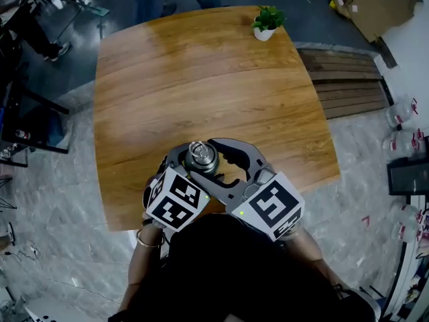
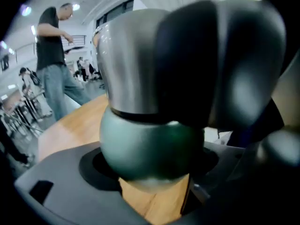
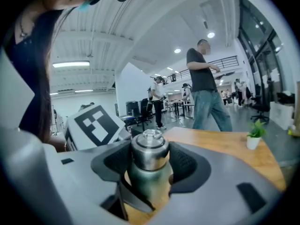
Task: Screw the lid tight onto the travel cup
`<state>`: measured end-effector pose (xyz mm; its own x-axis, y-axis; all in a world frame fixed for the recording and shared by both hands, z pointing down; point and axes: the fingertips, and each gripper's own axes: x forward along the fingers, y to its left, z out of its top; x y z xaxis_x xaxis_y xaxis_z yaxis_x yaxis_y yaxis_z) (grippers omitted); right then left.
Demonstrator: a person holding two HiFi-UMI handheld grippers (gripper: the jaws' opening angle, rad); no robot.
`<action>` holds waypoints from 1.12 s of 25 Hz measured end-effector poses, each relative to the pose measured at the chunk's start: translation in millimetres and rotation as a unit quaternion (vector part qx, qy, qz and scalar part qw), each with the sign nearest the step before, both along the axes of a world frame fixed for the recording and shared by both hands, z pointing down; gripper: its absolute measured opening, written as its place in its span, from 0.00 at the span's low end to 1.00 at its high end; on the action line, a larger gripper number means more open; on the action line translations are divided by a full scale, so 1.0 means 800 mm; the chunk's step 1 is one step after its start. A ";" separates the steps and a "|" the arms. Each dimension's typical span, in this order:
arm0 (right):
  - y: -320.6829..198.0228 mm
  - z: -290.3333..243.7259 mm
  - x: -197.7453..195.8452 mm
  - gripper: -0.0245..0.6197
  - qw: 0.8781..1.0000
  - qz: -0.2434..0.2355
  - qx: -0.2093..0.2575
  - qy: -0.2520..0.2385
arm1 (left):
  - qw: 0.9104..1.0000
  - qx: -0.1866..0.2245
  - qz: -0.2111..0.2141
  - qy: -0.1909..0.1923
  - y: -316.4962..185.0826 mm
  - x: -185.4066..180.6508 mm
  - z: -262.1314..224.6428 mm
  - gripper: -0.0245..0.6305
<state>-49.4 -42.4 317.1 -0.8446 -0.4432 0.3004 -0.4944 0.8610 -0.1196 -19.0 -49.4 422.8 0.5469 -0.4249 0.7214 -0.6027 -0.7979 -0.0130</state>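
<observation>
The travel cup stands near the front edge of the wooden table [image 1: 201,79], its steel lid [image 1: 202,157] on top. Both grippers close in on it from my side. In the left gripper view the cup's rounded green body [image 2: 140,144] fills the space between the jaws, and my left gripper [image 2: 150,175] is shut on it. The steel upper part [image 2: 129,64] rises above, with the right gripper's dark jaw across it. In the right gripper view the lid [image 3: 149,149] sits between the pads, and my right gripper [image 3: 150,162] is shut on it.
A small potted plant [image 1: 267,23] stands at the table's far right corner. Wooden slats [image 1: 348,79] and a cardboard box [image 1: 379,5] lie on the floor to the right. A person [image 3: 206,88] stands beyond the table's far edge.
</observation>
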 end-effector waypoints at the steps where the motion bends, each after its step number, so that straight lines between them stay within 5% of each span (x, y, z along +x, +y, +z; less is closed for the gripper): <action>1: -0.001 0.003 0.001 0.43 1.000 0.005 -0.001 0.002 | 0.999 0.014 -0.007 -0.028 -0.005 -0.006 0.003 0.65; 3: 0.002 0.003 0.001 0.43 1.000 -0.002 -0.004 -0.003 | 0.999 0.022 0.001 -0.044 -0.005 -0.011 0.004 0.65; 6: 0.013 -0.006 -0.003 0.43 0.998 -0.050 -0.021 -0.030 | 0.997 -0.016 0.061 0.048 0.015 0.007 -0.011 0.65; 9: 0.031 -0.015 -0.010 0.43 0.992 -0.115 -0.030 -0.049 | 0.976 -0.057 0.164 0.132 0.053 0.029 -0.030 0.65; 12: 0.040 -0.015 -0.014 0.43 0.989 -0.137 -0.024 -0.044 | 0.963 -0.076 0.220 0.133 0.074 0.035 -0.028 0.65; 19: 0.008 -0.008 -0.006 0.44 0.999 -0.033 0.021 -0.011 | 0.992 -0.027 0.091 0.084 0.025 0.027 -0.015 0.65; 24: -0.004 -0.010 0.003 0.44 1.000 0.007 0.017 -0.022 | 0.999 0.021 0.023 0.016 0.001 0.014 -0.015 0.65; 26: -0.002 -0.014 0.001 0.44 0.999 -0.003 0.014 -0.034 | 0.999 0.015 0.031 0.027 0.004 0.016 -0.016 0.65; 28: 0.003 -0.020 0.000 0.44 0.998 -0.028 -0.003 -0.060 | 0.995 -0.010 0.053 0.078 0.014 0.025 -0.022 0.65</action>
<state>-49.3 -39.6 300.9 -0.8982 -0.3927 0.1973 -0.4271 0.8860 -0.1807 0.8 -38.5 405.0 0.6944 -0.3448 0.6315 -0.5081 -0.8565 0.0911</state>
